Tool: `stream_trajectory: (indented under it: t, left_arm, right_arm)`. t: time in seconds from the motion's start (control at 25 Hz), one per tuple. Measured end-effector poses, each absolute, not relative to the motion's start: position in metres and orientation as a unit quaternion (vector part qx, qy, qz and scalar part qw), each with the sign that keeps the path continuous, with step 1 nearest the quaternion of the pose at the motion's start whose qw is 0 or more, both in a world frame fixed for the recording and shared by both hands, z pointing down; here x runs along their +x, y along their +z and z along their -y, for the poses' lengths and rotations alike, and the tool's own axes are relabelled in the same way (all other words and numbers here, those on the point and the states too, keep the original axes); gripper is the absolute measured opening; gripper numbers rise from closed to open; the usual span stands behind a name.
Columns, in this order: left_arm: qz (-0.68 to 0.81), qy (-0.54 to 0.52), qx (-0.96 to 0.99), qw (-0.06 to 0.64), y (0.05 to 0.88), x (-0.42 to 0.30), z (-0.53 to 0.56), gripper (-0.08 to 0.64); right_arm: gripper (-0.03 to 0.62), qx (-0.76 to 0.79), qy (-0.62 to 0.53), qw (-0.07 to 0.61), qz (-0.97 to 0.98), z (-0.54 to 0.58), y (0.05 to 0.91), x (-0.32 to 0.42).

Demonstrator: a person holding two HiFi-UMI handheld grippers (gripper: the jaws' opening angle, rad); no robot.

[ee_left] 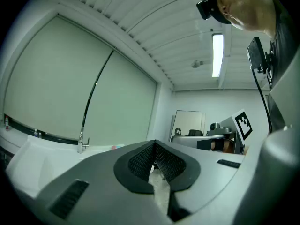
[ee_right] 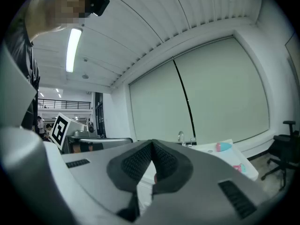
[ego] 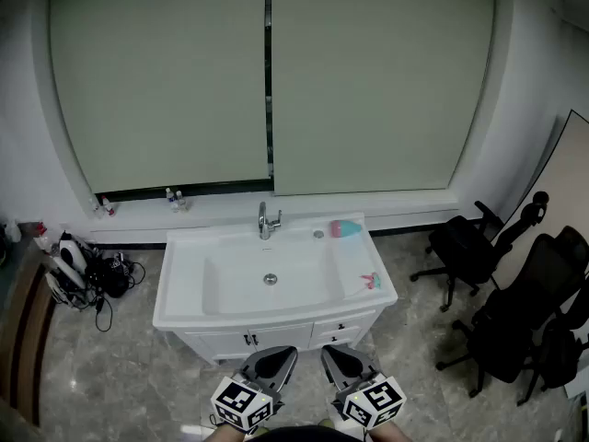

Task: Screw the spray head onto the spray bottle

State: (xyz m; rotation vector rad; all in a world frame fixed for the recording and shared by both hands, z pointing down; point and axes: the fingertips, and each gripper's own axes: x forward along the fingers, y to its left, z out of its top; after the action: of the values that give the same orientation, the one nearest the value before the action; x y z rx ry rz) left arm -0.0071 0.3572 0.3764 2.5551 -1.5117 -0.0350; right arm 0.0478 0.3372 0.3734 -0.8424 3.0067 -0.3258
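Approach is the step in hand: left gripper (ego: 273, 357) and right gripper (ego: 337, 357) are held well short of the sink (ego: 182, 285), each with jaws pressed together on nothing; they should be opened before the reach. What is taken for the spray bottle (ego: 346, 229) lies on its side on the back ledge, right of the tap (ego: 268, 221); the likely spray head (ego: 370, 282) rests on the right rim, apart from it; nothing is seen inside the sink; the bottle's fill cannot be told.

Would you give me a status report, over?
Left tongs, right tongs shut, empty. Bottle and spray head apart on sink, untouched. Nothing in the way.
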Motion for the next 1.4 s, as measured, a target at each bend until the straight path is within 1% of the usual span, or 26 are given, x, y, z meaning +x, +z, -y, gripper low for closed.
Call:
stream_trajectory:
  t: [0.84,1.16,1.4]
  left_arm:
    - [0.511,-0.007,0.854,0.095,0.383,0.001,-0.356,0.002]
    - [0.505,0.001,0.857,0.104,0.393,0.032,-0.342,0.002]
    - [0.505,0.003,0.858,0.096,0.393,0.061,-0.32,0.002]
  right_arm:
    - [-0.001,-0.259,-0.108,0.006,-0.96,-0.34,0.371,0.055]
    - [0.0,-0.251,-0.114,0.013,-0.961,-0.331,0.376,0.082]
    - [0.0,-0.242,-0.107,0.021,-0.964,-0.315,0.376,0.11]
